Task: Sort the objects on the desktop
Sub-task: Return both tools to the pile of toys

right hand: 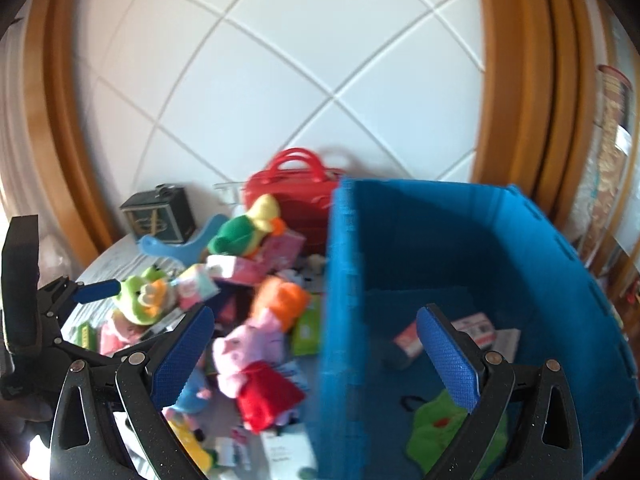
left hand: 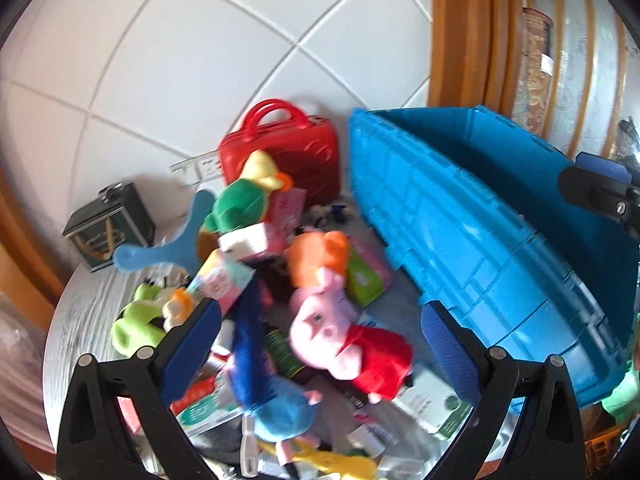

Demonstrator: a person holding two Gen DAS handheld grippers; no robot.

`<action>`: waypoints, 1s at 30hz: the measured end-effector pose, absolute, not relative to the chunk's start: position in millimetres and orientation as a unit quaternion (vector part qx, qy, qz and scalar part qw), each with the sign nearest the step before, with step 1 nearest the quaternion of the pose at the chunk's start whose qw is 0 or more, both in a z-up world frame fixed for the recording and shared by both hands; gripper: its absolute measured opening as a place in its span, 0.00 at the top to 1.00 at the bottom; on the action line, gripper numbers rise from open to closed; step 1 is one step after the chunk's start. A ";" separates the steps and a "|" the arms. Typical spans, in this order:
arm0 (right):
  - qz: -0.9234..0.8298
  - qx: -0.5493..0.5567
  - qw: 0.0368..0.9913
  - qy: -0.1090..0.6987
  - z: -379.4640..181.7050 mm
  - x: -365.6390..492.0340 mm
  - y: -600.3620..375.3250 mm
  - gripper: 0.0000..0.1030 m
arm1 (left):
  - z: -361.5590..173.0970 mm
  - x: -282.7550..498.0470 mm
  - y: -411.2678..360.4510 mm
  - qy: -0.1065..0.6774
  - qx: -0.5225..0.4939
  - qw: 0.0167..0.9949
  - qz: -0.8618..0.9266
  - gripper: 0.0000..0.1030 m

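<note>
A heap of toys and small boxes is seen at lower centre of both views. In the left wrist view, the left gripper (left hand: 322,344) is held wide open and empty above a pink pig plush (left hand: 340,340) in a red dress. A blue crate (left hand: 500,240) fills the right side. The right gripper (right hand: 316,344) is spread wide, empty, straddling the crate's near wall; a green plush (right hand: 436,436) lies inside, lower right.

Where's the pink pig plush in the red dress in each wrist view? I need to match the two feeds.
Left wrist: pink pig plush in the red dress lies lower centre, between the open jaws, left of the blue plastic crate.
Right wrist: same plush lies lower centre-left, against the crate's left wall.
Shared landmark: red plastic handled case at the back wall.
</note>
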State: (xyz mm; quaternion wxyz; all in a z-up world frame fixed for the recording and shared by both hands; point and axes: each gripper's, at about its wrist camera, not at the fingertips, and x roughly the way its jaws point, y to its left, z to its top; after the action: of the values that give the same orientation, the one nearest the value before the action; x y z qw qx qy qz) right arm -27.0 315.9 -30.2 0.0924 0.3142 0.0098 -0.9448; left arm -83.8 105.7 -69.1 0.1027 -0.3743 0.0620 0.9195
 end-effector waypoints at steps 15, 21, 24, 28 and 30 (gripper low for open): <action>-0.930 0.345 0.126 0.023 -62.4 -31.7 203.8 0.00 | -100.3 -66.1 -28.8 0.045 -0.401 0.042 0.914 0.02; -0.917 0.379 0.122 0.024 -108.0 -42.1 169.6 0.00 | -127.4 -80.7 -66.6 0.066 -0.421 0.025 0.904 0.02; -0.909 0.399 0.118 0.032 -137.1 -50.9 149.4 0.00 | -143.5 -95.4 -89.2 0.059 -0.435 0.018 0.898 0.02; -0.899 0.422 0.110 0.033 -166.3 -60.1 130.4 0.00 | -155.6 -114.2 -110.3 0.056 -0.445 0.016 0.894 0.02; -0.896 0.430 0.108 0.035 -175.3 -62.2 123.9 0.00 | -160.4 -125.7 -113.6 0.071 -0.443 0.023 0.894 0.02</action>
State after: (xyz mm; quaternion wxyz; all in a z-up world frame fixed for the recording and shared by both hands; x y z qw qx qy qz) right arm -62.2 123.9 -175.3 0.1079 0.4303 0.0347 -0.8955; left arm -125.7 -113.6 -160.4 0.0232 -0.4427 0.0711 0.8935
